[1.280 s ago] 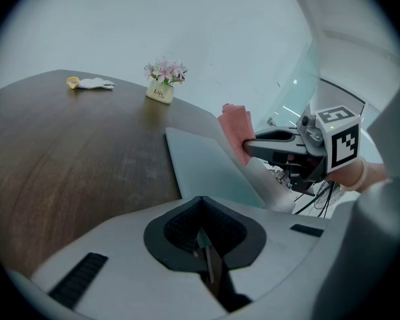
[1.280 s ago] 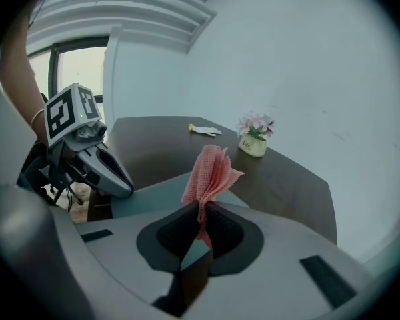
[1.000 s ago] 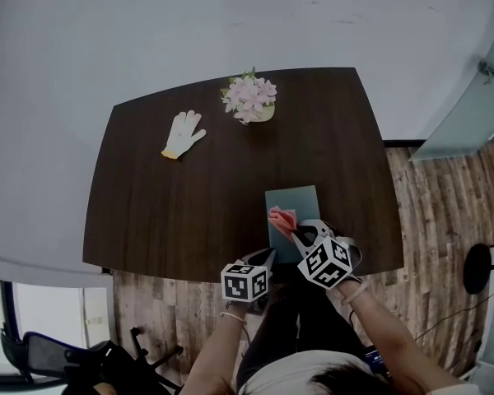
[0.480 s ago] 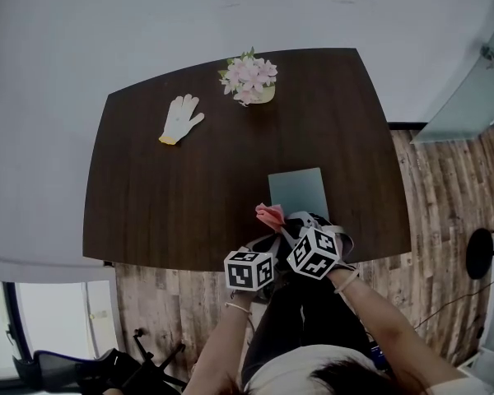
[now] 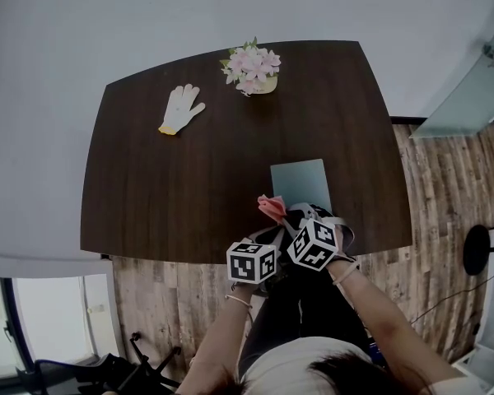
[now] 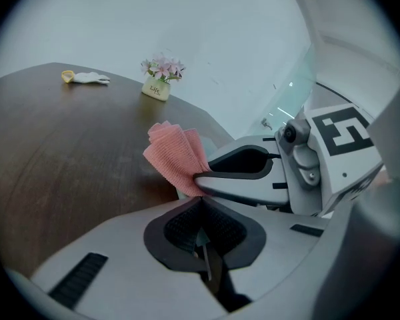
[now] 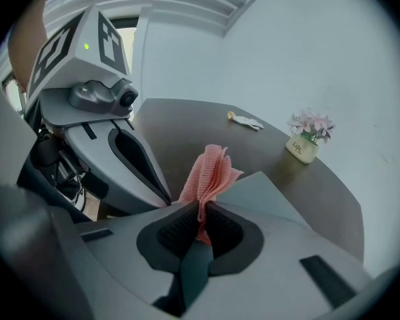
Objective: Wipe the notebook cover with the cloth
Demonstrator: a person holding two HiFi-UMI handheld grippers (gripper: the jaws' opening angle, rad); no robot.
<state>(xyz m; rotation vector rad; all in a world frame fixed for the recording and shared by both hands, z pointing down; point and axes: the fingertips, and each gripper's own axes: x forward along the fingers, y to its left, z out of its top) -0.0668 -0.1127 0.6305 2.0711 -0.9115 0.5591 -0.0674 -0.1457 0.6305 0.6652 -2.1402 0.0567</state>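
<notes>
Since the right gripper (image 7: 201,209) is the one clamped on the pink cloth (image 7: 210,171), it's the arm that matters here. The notebook (image 5: 300,183) sits straight out ahead of its jaws and a bit to their right. The cloth fans up out of the pinch right at the notebook's near-left corner, half over the cover and half hanging off its left side. I honestly can't tell if it's touching the cover or floating just above it.

The notebook's long axis runs away from me, so my guess is the stroke has to go forward and slightly right, from that near-left corner up along the cover.

The left gripper (image 6: 199,200) is closed up on nothing. It's parked off the notebook's near-left corner, further from the cover than the right one.
</notes>
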